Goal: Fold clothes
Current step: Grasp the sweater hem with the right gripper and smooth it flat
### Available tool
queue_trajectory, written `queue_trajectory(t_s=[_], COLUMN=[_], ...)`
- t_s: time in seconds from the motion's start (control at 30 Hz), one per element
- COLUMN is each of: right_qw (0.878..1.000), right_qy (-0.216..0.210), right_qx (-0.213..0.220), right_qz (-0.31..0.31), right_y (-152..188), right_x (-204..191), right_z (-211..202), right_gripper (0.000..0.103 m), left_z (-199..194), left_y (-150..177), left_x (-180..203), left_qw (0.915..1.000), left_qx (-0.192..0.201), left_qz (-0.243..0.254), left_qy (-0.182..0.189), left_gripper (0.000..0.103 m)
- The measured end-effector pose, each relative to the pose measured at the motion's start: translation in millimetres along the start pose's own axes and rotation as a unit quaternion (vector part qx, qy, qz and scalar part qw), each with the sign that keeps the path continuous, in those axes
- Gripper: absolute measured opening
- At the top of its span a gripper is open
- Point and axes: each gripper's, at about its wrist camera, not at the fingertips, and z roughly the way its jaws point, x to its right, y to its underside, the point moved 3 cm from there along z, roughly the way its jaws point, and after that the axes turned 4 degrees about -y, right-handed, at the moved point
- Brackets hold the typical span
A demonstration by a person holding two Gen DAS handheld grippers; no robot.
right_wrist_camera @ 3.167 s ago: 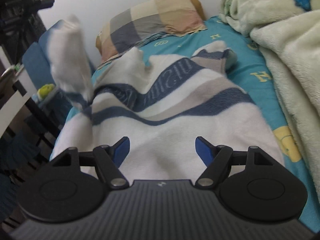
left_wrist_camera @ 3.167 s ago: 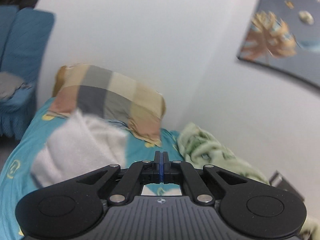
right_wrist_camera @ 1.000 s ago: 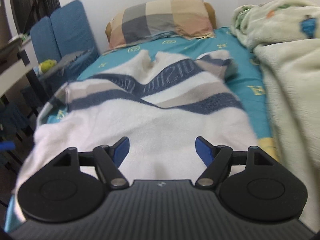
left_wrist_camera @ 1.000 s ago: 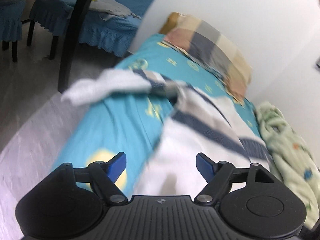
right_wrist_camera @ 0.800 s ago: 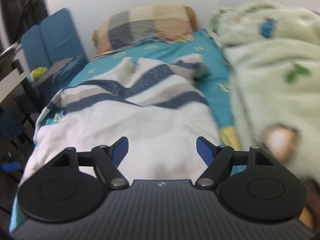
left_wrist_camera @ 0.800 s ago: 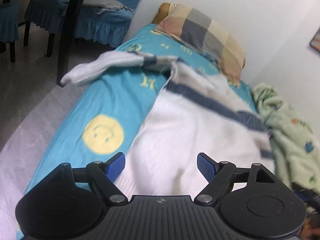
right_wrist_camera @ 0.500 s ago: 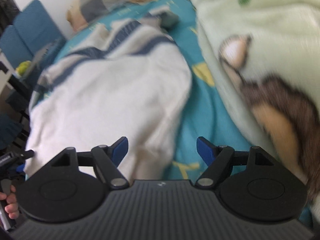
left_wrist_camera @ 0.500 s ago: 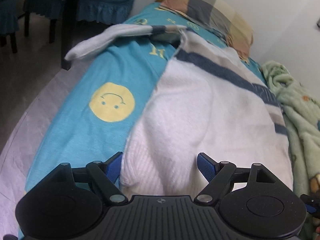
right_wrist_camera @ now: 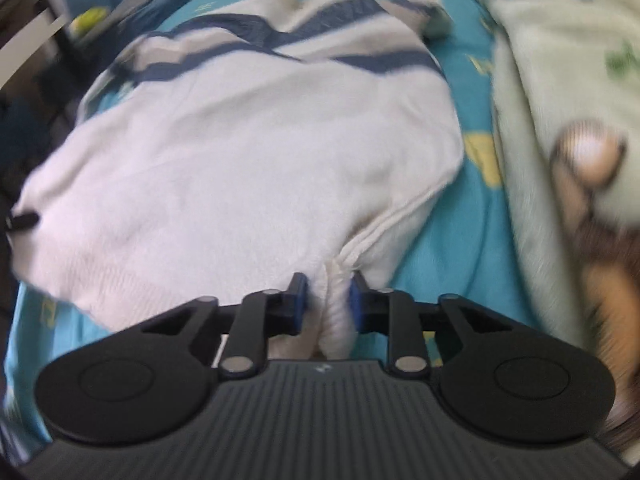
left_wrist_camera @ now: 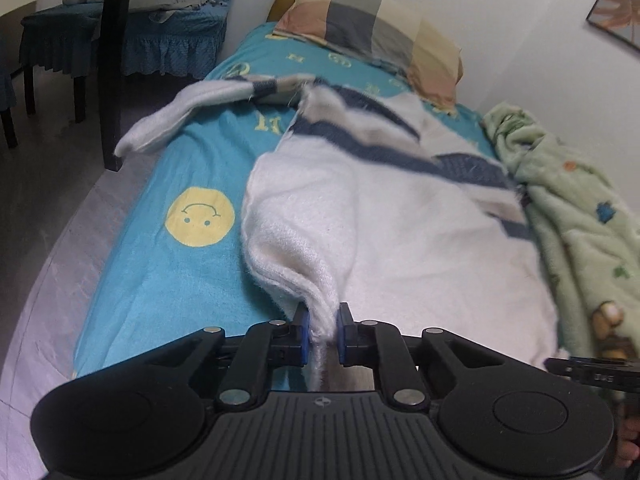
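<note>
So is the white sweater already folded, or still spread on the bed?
Spread. The sweater lies open along the bed, one sleeve stretched sideways; only its hem corners are pinched.

The sweater (left_wrist_camera: pixel 400 216) is showing fuzzy, napped white knit with a ribbed hem, lying over the smooth cotton-like bedsheet (left_wrist_camera: pixel 168 280). The blanket (left_wrist_camera: pixel 580 208) at right is looking plush fleece. The left gripper (left_wrist_camera: pixel 322 334) is showing matt black ridged plastic.

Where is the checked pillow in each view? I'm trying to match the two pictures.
Left wrist: the pillow lies at top centre, at the head of the bed.
Right wrist: not in it; the top edge cuts it off.
Shared landmark: the striped white sweater, with both grippers clamped on its hem.
</note>
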Motion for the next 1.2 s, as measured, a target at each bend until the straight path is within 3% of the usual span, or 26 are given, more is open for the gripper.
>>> queue_trajectory(t_s=[0.17, 0.37, 0.43, 0.6, 0.67, 0.77, 0.9, 1.0, 1.1, 1.17, 1.2], right_qw=[0.995, 0.981, 0.981, 0.991, 0.993, 0.995, 0.995, 0.987, 0.968, 0.955, 0.951], right_qy=[-0.012, -0.028, -0.032, -0.045, -0.059, -0.076, -0.086, -0.101, -0.125, -0.122, -0.116], right_qx=[-0.02, -0.116, -0.125, -0.082, -0.061, -0.009, 0.052, 0.081, 0.11, 0.123, 0.126], right_qz=[-0.094, -0.151, -0.148, -0.092, -0.084, -0.066, 0.015, 0.096, 0.187, 0.239, 0.256], right_y=[-15.8, 10.4, 15.7, -1.1, -6.6, -27.2, -77.0, -118.9, -159.5, -183.5, -194.6], right_x=[1.8, 11.2, 10.4, 21.0, 25.0, 37.4, 69.9, 102.2, 140.9, 164.3, 173.3], right_z=[-45.9, -48.6, -42.3, -58.3, -70.6, -88.6, -78.3, -48.1, -11.4, 19.2, 38.1], right_gripper=[0.016, 0.012, 0.012, 0.015, 0.015, 0.016, 0.041, 0.048, 0.057, 0.07, 0.07], left_z=[-55.7, -67.9, -68.8, -91.9, -102.4, -104.7, -74.6, -37.0, 1.4, 27.0, 39.8], left_y=[13.0, 52.4, 55.0, 38.2, 29.9, 18.2, -2.1, -8.6, -11.5, -13.5, -14.5], left_x=[-5.7, -10.9, -11.0, 7.1, 18.2, 38.2, 65.3, 67.7, 65.9, 64.8, 64.2], left_qw=[0.9993, 0.9909, 0.9896, 0.9921, 0.9923, 0.9927, 0.994, 0.9959, 0.9975, 0.9982, 0.9985], left_qx=[-0.031, -0.1, -0.099, -0.051, -0.027, 0.003, 0.032, 0.037, 0.037, 0.037, 0.037], left_qz=[-0.019, 0.015, 0.02, 0.045, 0.058, 0.07, 0.074, 0.063, 0.051, 0.043, 0.039], left_qy=[-0.008, -0.089, -0.102, -0.106, -0.106, -0.098, -0.074, -0.053, -0.032, -0.019, -0.012], left_gripper=[0.009, 0.007, 0.006, 0.008, 0.025, 0.032, 0.039, 0.043, 0.045, 0.045, 0.045])
